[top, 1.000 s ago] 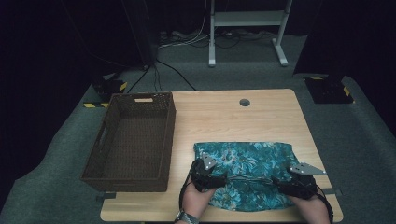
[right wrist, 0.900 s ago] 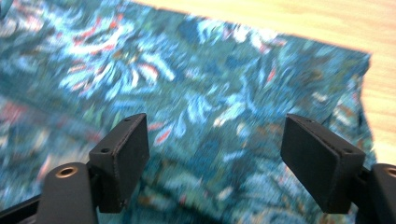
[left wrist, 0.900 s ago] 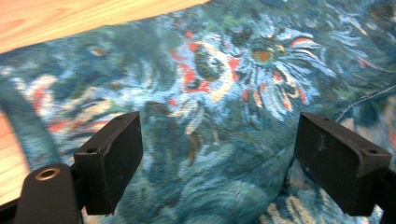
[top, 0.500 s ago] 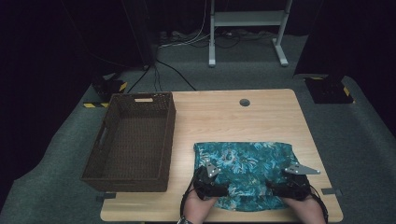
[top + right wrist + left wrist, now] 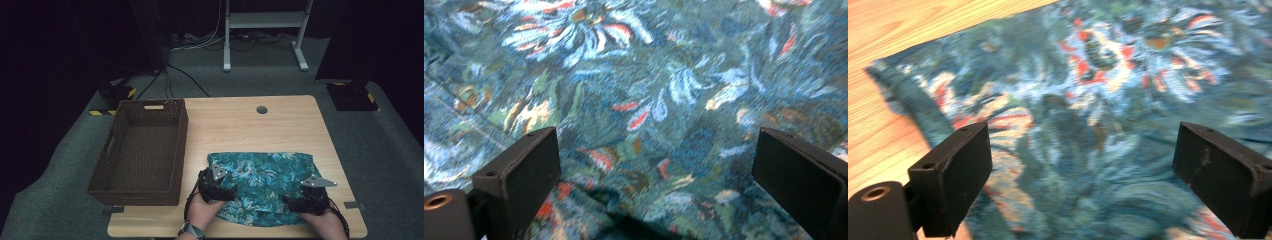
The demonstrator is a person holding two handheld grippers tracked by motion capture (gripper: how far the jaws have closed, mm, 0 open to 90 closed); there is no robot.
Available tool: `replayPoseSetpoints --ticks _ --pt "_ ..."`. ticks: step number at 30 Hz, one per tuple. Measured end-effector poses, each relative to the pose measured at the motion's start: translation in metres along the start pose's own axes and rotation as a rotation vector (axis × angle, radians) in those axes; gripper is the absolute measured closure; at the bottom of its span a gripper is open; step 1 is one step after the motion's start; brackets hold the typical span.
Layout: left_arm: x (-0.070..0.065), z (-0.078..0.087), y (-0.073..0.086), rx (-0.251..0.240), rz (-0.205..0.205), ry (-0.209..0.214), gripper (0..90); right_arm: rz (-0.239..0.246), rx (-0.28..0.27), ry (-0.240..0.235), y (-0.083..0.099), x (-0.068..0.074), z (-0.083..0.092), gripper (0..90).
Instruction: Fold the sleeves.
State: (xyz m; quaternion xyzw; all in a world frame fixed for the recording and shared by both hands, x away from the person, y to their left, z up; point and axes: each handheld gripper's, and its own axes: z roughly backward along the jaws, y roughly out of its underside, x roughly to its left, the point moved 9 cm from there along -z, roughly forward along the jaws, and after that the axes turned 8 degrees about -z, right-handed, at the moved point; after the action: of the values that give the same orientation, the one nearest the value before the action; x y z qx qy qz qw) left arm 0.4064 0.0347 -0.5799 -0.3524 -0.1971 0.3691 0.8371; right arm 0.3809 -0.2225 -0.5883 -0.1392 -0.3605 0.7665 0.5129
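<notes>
A teal cloth with a floral print [image 5: 262, 177] lies spread flat on the near right part of the wooden table [image 5: 240, 125]. My left gripper [image 5: 227, 191] rests over the cloth's near left part. Its jaws have just been opening and stand wide apart, with cloth [image 5: 1108, 100] lying under the gap and neither pad pressing on it. My right gripper [image 5: 295, 202] is over the near right part. Its jaws have also just been opening and are wide, with only flat cloth [image 5: 649, 100] beneath them. The cloth's left edge meets bare wood in the left gripper view.
A dark woven basket [image 5: 145, 150] with nothing in it stands on the left of the table, close to the cloth's left edge. A round cable hole [image 5: 261, 109] sits near the far edge. Bare wood lies beyond the cloth. Desk legs [image 5: 227, 40] and cables stand on the floor behind.
The left gripper has shifted a little over the cloth's left part. The right gripper has edged slightly left. The cloth lies much as before.
</notes>
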Motion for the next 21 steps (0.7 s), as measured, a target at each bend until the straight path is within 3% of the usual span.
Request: replayPoseSetpoints --ticks 10,21 --pt "0.008 -0.011 0.019 0.082 0.008 -0.051 10.4 0.030 0.058 -0.016 0.008 0.003 -0.007 5.3" --pt "0.005 -0.018 0.014 0.065 0.001 -0.048 9.4 0.043 0.076 0.005 0.011 -0.004 -0.007 1.3"
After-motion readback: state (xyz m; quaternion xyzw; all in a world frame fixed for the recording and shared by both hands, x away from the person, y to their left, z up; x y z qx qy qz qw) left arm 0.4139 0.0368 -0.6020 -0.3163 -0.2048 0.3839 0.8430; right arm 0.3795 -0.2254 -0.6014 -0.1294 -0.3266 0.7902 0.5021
